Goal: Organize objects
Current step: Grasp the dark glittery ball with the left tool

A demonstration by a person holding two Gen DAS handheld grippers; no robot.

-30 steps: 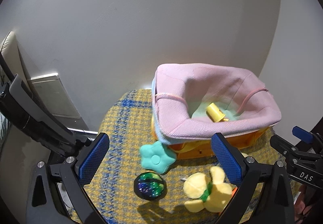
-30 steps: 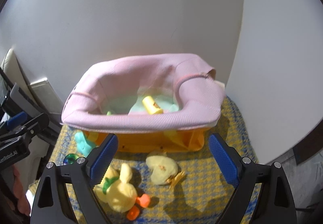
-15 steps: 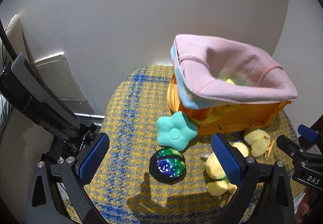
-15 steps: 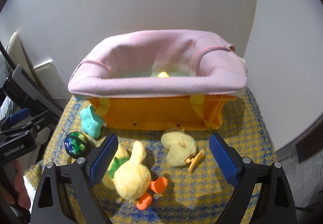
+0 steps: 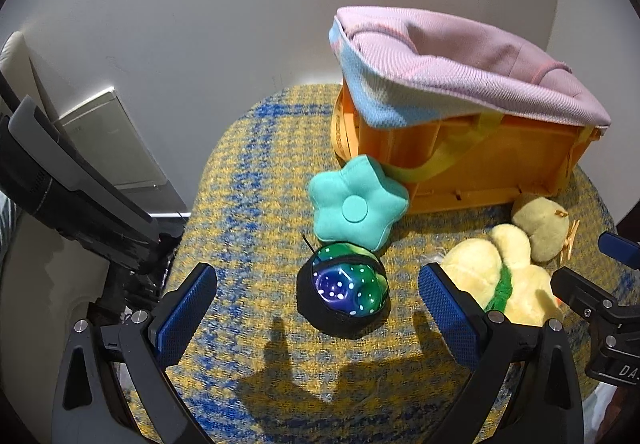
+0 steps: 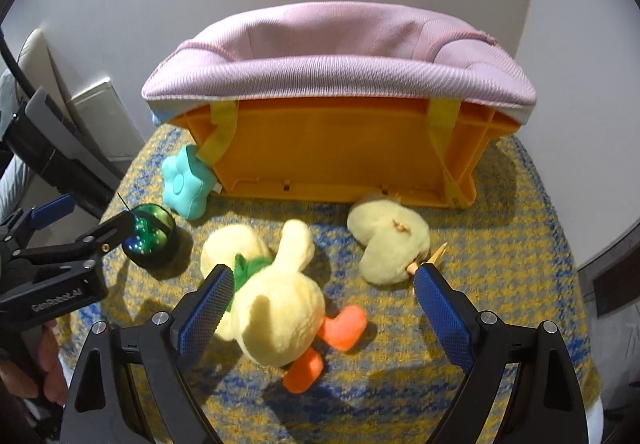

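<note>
Both grippers tilt steeply down over a round seat w/ yellow-and-blue woven cover (image 5: 248,179). Left gripper (image 5: 318,302): fingers wide, nothing held; the black cup w/ shiny green-blue marbles (image 5: 344,294) sits on the cover betw. the two blue pads, touching neither. Just behind the cup, a teal flower cushion (image 5: 358,201) leans against the corner of the orange crate (image 5: 472,159), which carries a pink cloth liner (image 5: 460,63) folded over its rim. Right gripper (image 6: 320,298): fingers also wide, gripping nothing; the yellow plush duck (image 6: 276,288) w/ green collar and orange feet lies on the cover between them, its body close to the left pad; contact can't be told. A smaller pale yellow plush (image 6: 388,240) lies to the duck's right, just in front of the crate, w/ a wooden clothespin (image 6: 430,258) at its edge near the right pad. In the right view the left gripper's black body enters from the left edge, its tip in front of the cup; part of a person's hand (image 6: 50,372) shows at lower left under it.
</note>
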